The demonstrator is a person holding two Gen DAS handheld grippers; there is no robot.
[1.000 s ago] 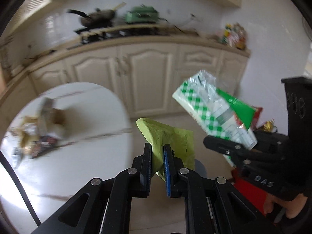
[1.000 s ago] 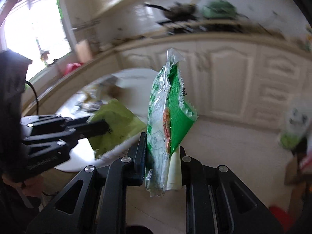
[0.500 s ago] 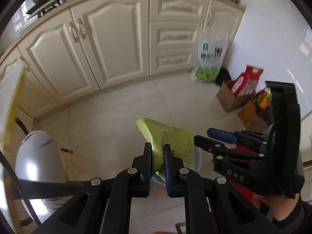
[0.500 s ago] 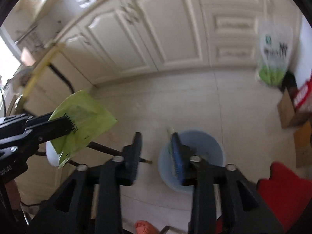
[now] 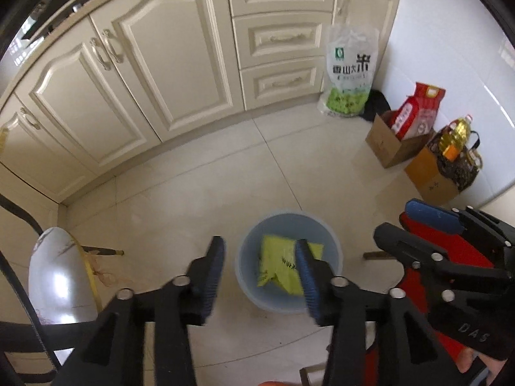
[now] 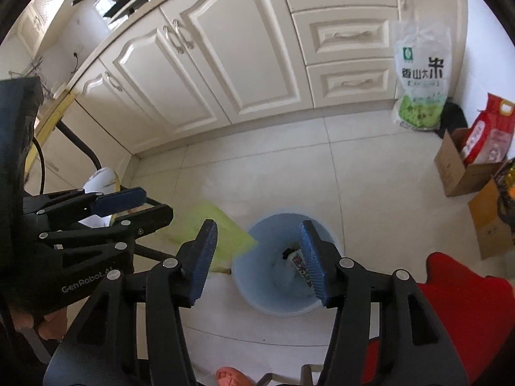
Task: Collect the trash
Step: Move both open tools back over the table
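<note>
1. Trash first: the yellow-green wrapper (image 5: 283, 265) lies inside the pale blue bin (image 5: 254, 238), seen between the fingers of the left gripper (image 5: 259, 265), whose jaws gape wide and hold nothing.
2. Right gripper (image 6: 259, 254) is spread wide too, empty, above that bin's opening, where a printed packet (image 6: 297, 262) lies.
3. Beyond stand cream cabinets (image 5: 167, 74), a rice bag (image 5: 349, 74) and cardboard boxes (image 5: 384, 148) on the tile floor (image 5: 225, 177).

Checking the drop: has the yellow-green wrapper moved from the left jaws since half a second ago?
Yes. The yellow-green wrapper has left the now-open left gripper, dropping into the blue bin on the floor.
</note>
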